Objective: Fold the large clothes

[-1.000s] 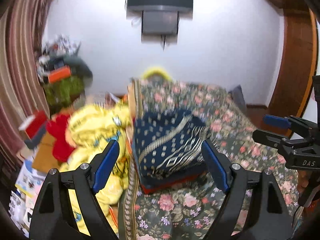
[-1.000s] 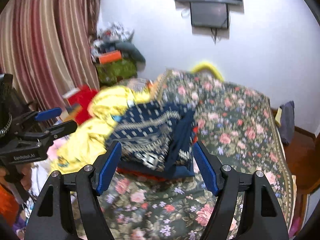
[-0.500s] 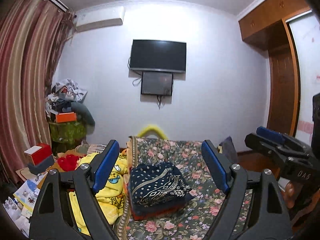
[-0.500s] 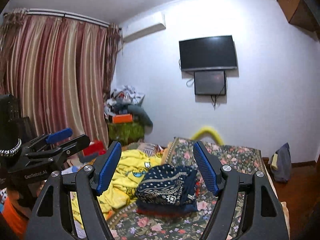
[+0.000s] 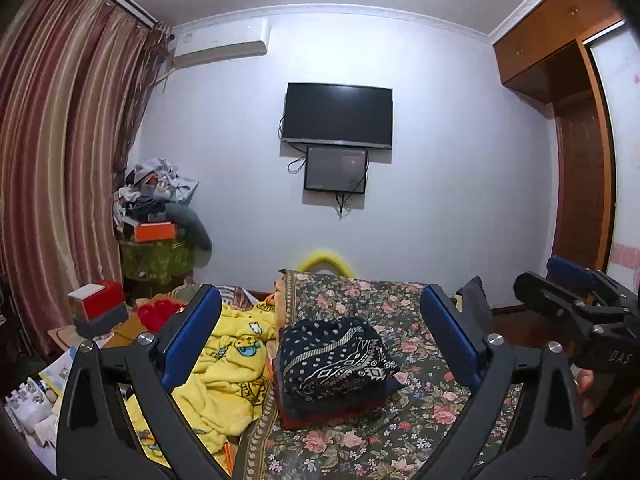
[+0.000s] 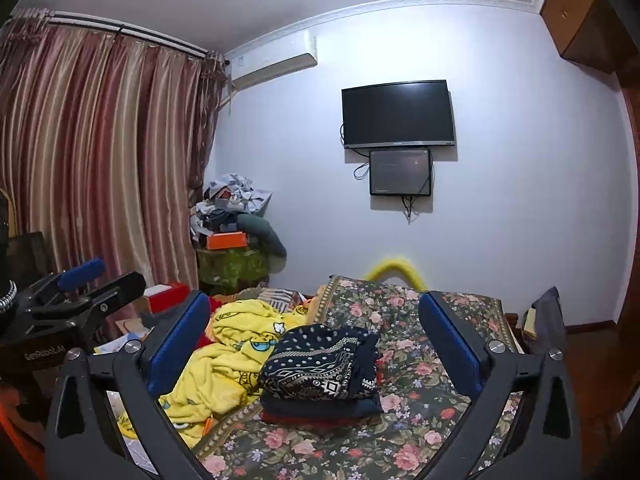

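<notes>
Both tongs, left (image 5: 320, 336) and right (image 6: 314, 334), are opening with nothing between; the folded navy patterned cloth (image 6: 320, 368) rests at 12 o'clock on the bed (image 6: 424, 372), likely finished.

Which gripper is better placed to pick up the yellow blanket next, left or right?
Left, probably. The yellow blanket lies on the left side of the folded navy stack, nearer the left gripper. The right gripper would cross over the stack. Both are empty, jaws opening.
</notes>
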The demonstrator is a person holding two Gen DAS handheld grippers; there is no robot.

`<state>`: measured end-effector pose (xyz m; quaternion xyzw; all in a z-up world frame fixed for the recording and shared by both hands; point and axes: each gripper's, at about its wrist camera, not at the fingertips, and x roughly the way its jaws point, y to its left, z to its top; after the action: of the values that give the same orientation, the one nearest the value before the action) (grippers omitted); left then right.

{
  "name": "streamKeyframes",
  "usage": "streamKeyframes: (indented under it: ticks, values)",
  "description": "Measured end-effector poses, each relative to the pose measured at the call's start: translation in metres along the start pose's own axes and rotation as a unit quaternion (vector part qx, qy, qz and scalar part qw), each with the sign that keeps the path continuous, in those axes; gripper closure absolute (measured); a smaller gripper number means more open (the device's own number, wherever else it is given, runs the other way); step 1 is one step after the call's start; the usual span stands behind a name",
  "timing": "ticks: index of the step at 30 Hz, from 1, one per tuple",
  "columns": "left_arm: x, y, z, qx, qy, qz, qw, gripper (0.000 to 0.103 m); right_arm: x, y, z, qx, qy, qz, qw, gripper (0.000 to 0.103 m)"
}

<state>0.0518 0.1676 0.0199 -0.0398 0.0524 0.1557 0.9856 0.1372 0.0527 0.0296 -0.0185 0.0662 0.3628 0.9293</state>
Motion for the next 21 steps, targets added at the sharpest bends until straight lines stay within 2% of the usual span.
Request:
streamKeyframes:
  ticks: [21]
  values:
    - [0.006,-0.006,-0.014,0.011,0.02,0.013,0.9997,0.001,0.0,-0.008,-0.01,0.009,0.027,-0.008,1.0,0.0]
